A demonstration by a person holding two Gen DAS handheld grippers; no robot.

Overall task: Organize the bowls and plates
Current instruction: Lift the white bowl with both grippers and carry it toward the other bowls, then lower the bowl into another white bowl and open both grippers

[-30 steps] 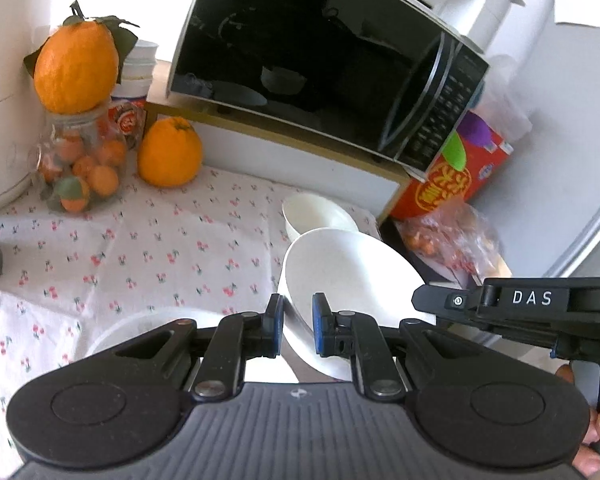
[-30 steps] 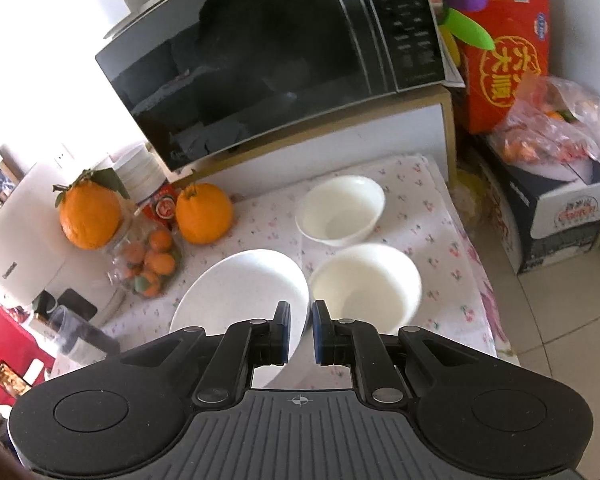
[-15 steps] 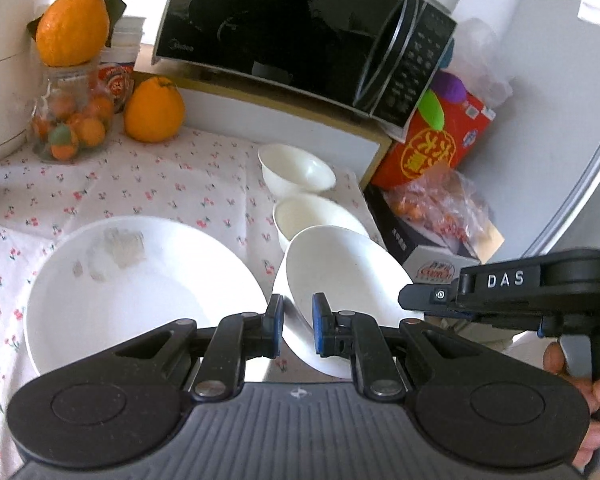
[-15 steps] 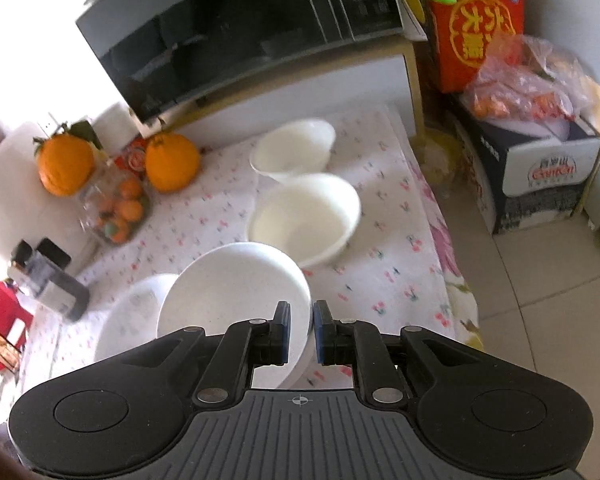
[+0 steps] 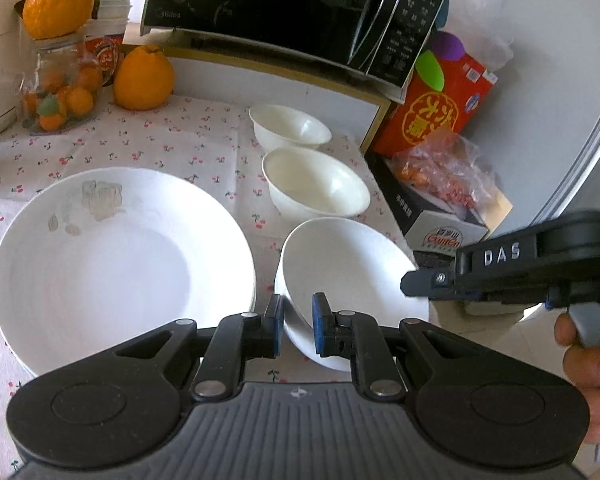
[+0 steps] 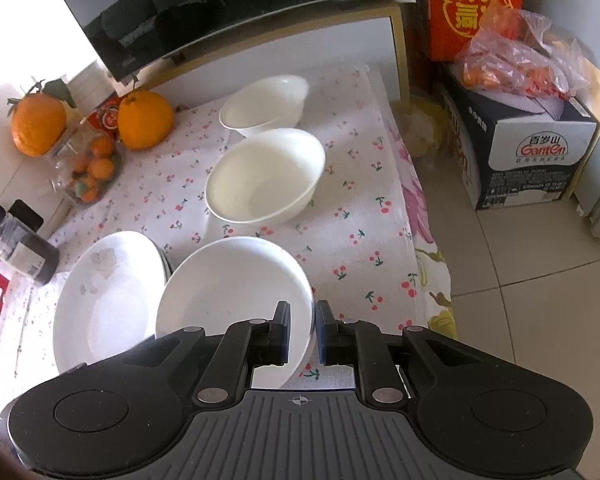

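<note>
Since a second ago the held plate (image 6: 232, 296) has swung away from the microwave and come down low, right beside the big plate (image 5: 100, 256) on the desk (image 5: 188, 140). Both sets of fingers are pinched nearly closed on its rim: left gripper (image 5: 296, 326) on one edge, right gripper (image 6: 303, 332) on the opposite one, so it's carried tilted between them. It looks like glazed ceramic, so I'd guess stiff, fairly heavy, slick and chippy. Rim grips like these seem the only real option, and I'd keep them firm. Both grippers point forward and down over the front of the desk. Beyond it, two bowls sit in a row, the nearer bowl (image 6: 266, 176) and the far bowl (image 6: 266, 104), with oranges behind.
</note>
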